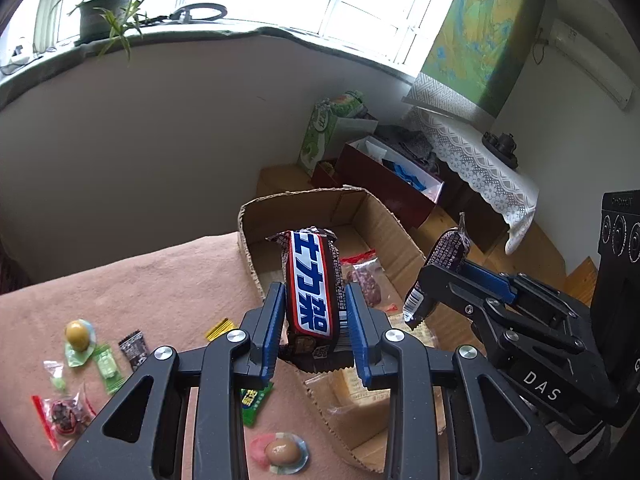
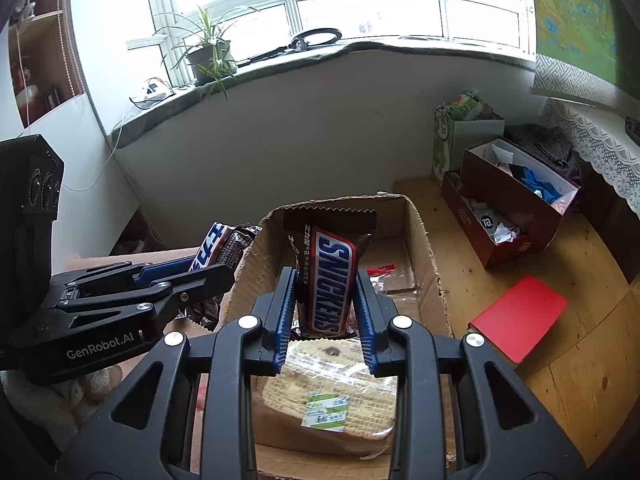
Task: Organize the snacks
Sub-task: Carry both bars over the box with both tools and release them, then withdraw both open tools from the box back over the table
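Cardboard box [image 2: 424,264] sits at the edge of the pink-covered table [image 1: 160,280], already holding a clear-wrapped bread pack [image 2: 328,396] and a dried-meat pouch [image 1: 366,280]. Both grippers hover over it, each clamped on 1 Snickers bar.

Left gripper [image 1: 316,320] pinches its bar [image 1: 314,280] around the lower half, bar upright, over the box's near-left wall. Right gripper [image 2: 324,308] holds the second bar [image 2: 330,276] the same way, above the bread pack.

Risks, as I judge them:
- the 2 grippers are close together — they could knock each other on the way down
- a left-side release may catch the box wall, so the bar tips out onto the table
- slick wrappers, grip on the lower half only — a bar could pivot or slip early
- a drop onto the bread pack may squash it

Loose snacks remain on the table: 2 packed eggs [image 1: 78,336] [image 1: 282,452], a green sachet [image 1: 252,402], a dark sachet [image 1: 134,350], a red-edged bag [image 1: 62,416] — task looks partly done.

Readable: "SNICKERS" on the right bar; blue Chinese lettering on the left bar; "GenRobot.AI" and "DAS" on the gripper bodies. Bread label print too small to read.
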`<act>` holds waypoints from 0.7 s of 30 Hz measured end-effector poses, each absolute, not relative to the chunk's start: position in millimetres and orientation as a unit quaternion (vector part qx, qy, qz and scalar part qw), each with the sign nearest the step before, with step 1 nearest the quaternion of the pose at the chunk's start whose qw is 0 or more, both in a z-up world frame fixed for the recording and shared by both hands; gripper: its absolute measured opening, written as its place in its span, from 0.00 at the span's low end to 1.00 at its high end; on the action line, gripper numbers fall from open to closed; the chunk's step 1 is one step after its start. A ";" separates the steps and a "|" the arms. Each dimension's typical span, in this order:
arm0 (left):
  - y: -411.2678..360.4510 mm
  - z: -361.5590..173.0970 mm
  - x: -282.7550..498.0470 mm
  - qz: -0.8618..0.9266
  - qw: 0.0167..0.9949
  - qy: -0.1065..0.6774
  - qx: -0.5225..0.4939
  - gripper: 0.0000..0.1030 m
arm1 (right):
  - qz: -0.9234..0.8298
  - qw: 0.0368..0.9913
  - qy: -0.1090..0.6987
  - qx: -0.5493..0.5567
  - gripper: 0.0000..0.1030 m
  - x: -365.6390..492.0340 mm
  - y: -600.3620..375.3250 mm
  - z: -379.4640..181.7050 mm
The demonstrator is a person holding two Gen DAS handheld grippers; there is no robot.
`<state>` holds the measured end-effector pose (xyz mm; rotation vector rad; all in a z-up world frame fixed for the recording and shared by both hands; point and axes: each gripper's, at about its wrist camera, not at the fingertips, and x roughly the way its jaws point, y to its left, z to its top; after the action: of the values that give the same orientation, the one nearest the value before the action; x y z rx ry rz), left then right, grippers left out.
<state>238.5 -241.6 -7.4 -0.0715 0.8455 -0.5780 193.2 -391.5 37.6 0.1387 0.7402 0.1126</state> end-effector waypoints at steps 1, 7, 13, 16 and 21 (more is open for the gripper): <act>-245.3 -8.2 240.6 -0.276 0.871 0.405 -0.031 0.28 | 0.051 0.928 0.363 0.068 0.29 196.1 -395.4 35.7; -259.2 -13.9 251.7 -0.273 0.868 0.414 -0.025 0.28 | 0.039 0.921 0.379 0.077 0.29 208.6 -414.5 21.1; -271.9 -27.0 259.6 -0.269 0.861 0.431 -0.020 0.28 | 0.033 0.916 0.392 0.080 0.29 215.7 -421.8 9.6; -273.4 -29.0 261.0 -0.264 0.861 0.434 -0.022 0.28 | 0.029 0.915 0.394 0.082 0.29 217.0 -424.4 6.0; -272.8 -25.3 259.2 -0.258 0.864 0.432 -0.015 0.29 | 0.021 0.916 0.392 0.083 0.47 214.1 -426.2 5.5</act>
<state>259.2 -272.8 -25.3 -0.0321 0.9046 -0.5409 214.1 -426.2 5.5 0.1704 0.8072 0.0423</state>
